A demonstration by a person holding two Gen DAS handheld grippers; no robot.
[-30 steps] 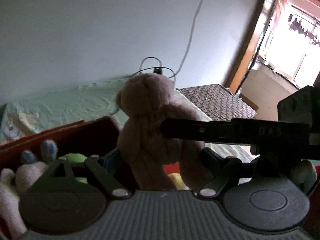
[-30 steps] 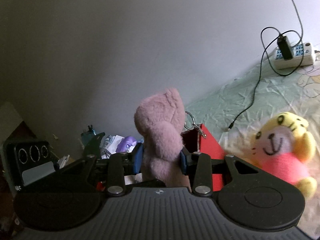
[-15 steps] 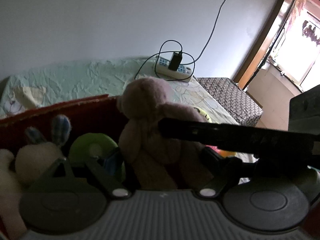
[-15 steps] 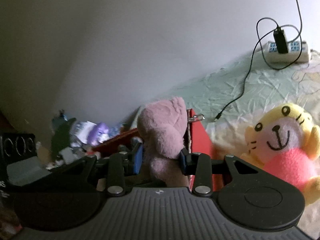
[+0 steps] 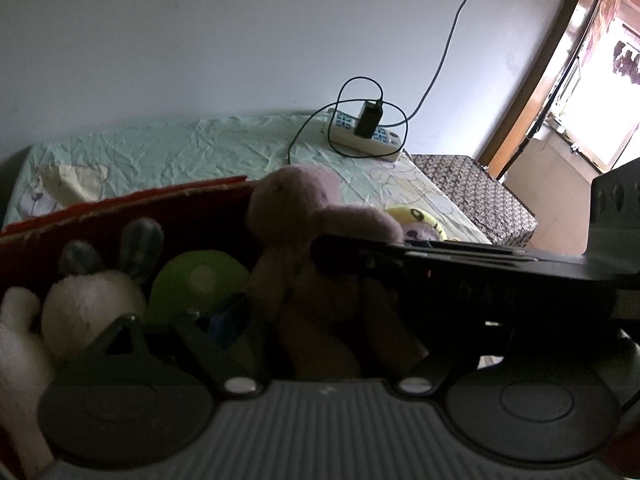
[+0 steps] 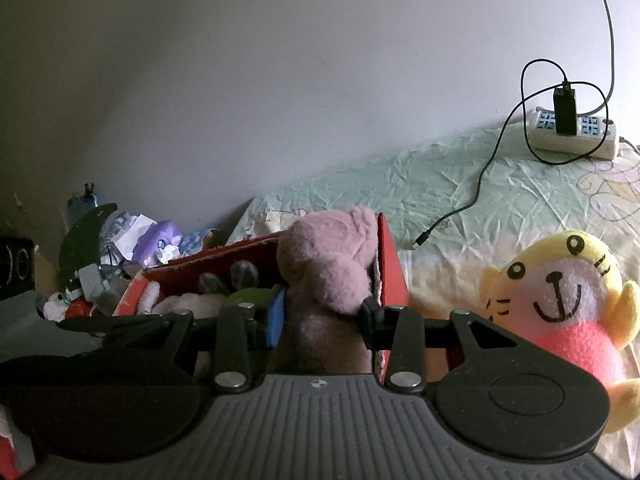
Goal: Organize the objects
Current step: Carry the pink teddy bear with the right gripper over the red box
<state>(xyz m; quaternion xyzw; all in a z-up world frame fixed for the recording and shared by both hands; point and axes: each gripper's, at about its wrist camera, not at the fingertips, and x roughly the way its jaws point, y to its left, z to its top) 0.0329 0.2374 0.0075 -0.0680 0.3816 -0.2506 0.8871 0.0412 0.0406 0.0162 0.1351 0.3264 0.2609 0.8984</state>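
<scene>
Now, bear over the box!

You had the pink bear hanging at the red box corner, half above the toys inside. Let go too soon and I reckoned it would catch the wall and tumble onto the bed. Your right gripper was clamped on its body. Your left gripper sat wide apart, bear between the fingers, gripping nothing.
</scene>
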